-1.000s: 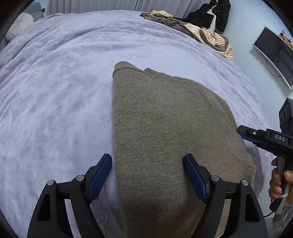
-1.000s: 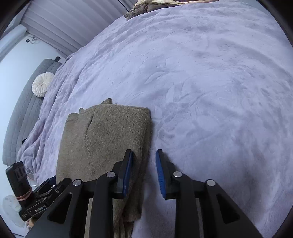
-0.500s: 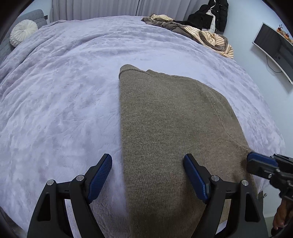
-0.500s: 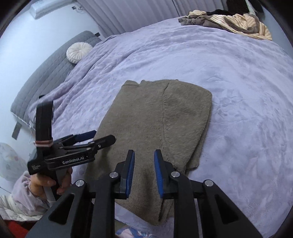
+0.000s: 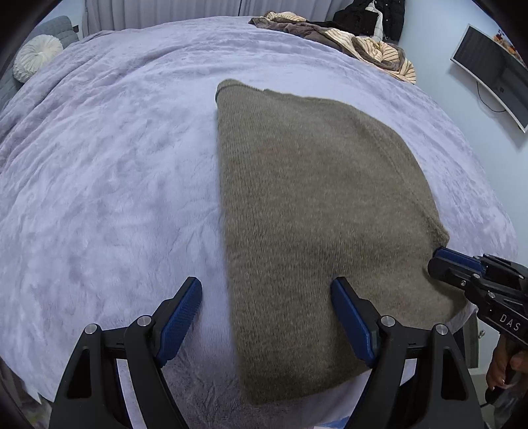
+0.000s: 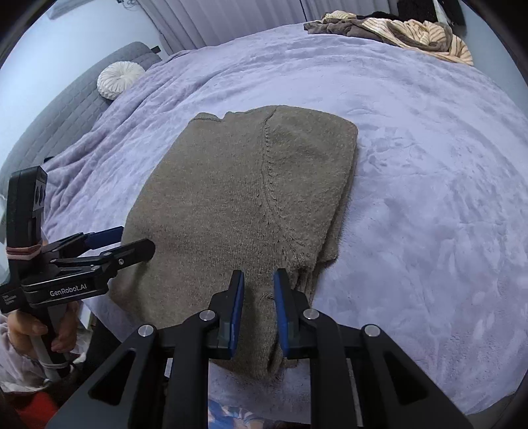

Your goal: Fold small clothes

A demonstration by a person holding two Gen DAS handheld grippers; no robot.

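Lying folded on a plush lavender bedspread, the olive knit sweater fills centre frame. Left gripper gapes wide straddling its left edge, gripping nothing. Right gripper, jaws just closing, pinches the near hem. Only the right view shows the seam line; only the left shows a monitor at 2 o'clock.

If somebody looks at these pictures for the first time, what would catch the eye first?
First the olive-brown knitted sweater, lying partly folded on the lilac blanket near the bed's front edge. Next the two grippers over its near end: the left gripper wide open, the right gripper narrowed, sweater fabric between its fingers. A heap of striped and dark clothes lies at the far edge.
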